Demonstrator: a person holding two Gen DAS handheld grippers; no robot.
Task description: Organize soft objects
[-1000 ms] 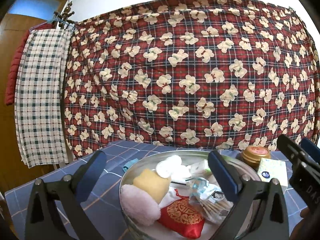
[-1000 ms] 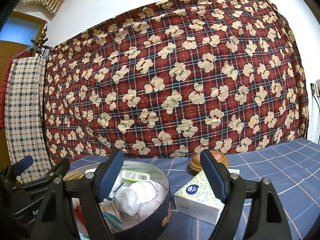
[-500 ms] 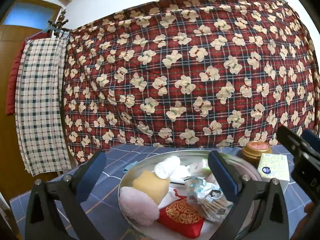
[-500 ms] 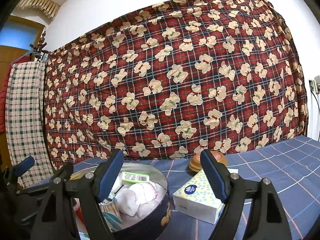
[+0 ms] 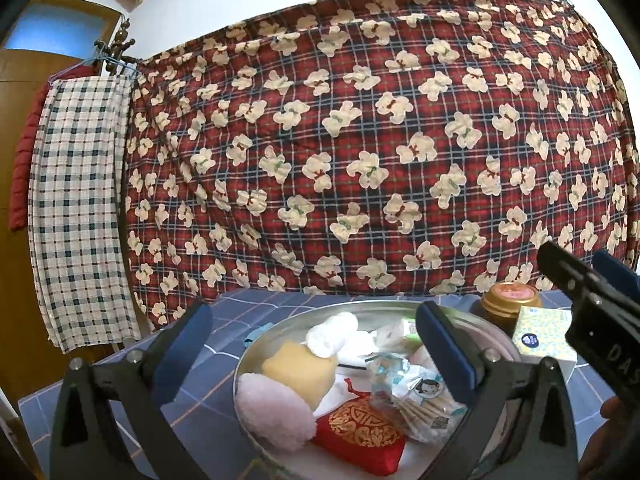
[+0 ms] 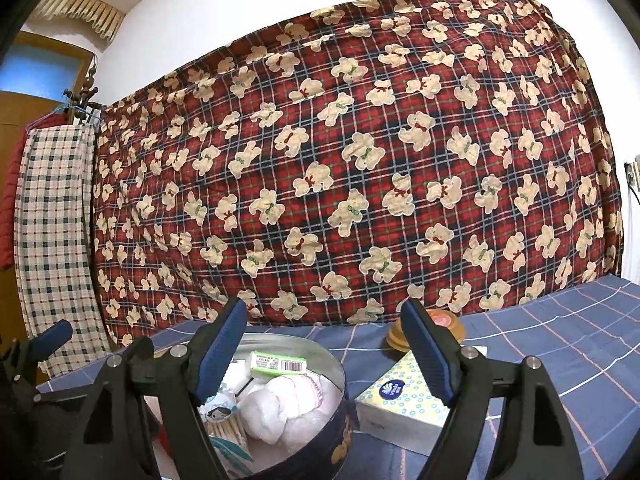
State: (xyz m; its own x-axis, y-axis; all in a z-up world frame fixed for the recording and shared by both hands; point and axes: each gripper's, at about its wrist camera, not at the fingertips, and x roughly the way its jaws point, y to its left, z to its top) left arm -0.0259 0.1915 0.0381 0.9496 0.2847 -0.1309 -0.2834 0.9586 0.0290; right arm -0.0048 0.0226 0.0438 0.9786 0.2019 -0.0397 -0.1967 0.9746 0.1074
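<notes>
A round metal tin (image 5: 288, 322) stands on the blue checked tabletop, right below my left gripper (image 5: 312, 356). That gripper is open, with nothing between its fingers. Inside the tin lie a pink puff (image 5: 272, 412), a yellow sponge (image 5: 298, 368), a rolled white cloth (image 5: 330, 334), a red embroidered pouch (image 5: 360, 436) and a cotton-swab packet (image 5: 420, 408). My right gripper (image 6: 324, 348) is also open and empty, level above the tin (image 6: 280, 342) and the tissue box (image 6: 400, 400). A pale bundled cloth (image 6: 280, 400) fills the tin's near side in that view.
A tissue box (image 5: 540, 332) and a brown lidded jar (image 5: 510, 300) stand right of the tin. A red plaid bear-print quilt (image 5: 360, 160) hangs across the back. A checked cloth (image 5: 80, 200) hangs at the left. The table's blue cloth (image 6: 560, 340) stretches to the right.
</notes>
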